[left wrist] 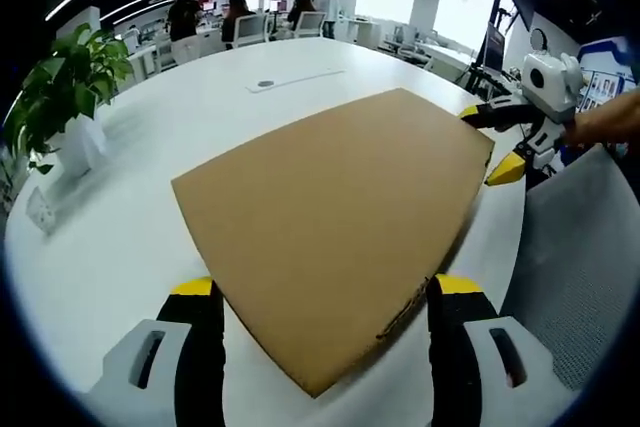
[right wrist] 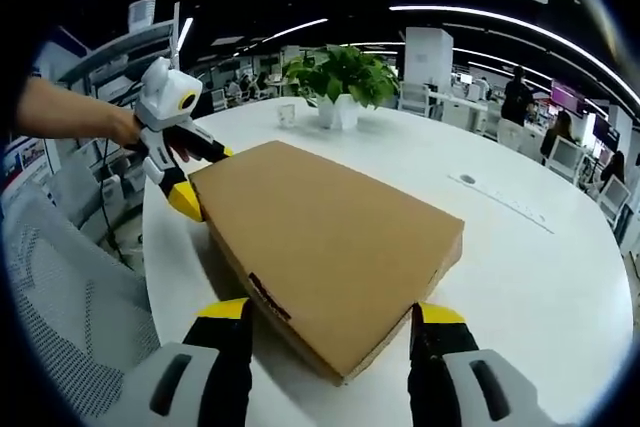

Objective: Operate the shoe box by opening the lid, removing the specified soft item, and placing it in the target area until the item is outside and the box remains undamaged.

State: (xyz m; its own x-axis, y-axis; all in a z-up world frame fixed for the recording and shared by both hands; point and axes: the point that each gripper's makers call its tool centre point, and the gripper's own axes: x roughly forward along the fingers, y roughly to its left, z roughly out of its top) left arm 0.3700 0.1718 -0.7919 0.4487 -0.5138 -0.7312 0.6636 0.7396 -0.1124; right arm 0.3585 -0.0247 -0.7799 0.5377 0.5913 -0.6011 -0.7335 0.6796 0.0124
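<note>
One flat brown cardboard shoe box (left wrist: 335,237), lid closed, lies on the round white tabletop (left wrist: 110,237) beside its near rim, where a grey mesh chair (right wrist: 60,297) stands. Two claws attend it, one at each end of the box's long axis. The left claw (left wrist: 325,292) faces one corner of the box, jaws spread wide to either side of that corner and holding nothing. The right claw (right wrist: 330,312) faces the opposite corner, jaws likewise spread and not gripping; in the left gripper view its yellow tips (left wrist: 505,169) sit at the box's far corner, one level with the lid, one lower, contact uncertain. Judgement: both claws stand equally near the box, and the lid edge lies directly ahead of each. One potted green plant (right wrist: 342,82) stands beyond the box, well apart.
</note>
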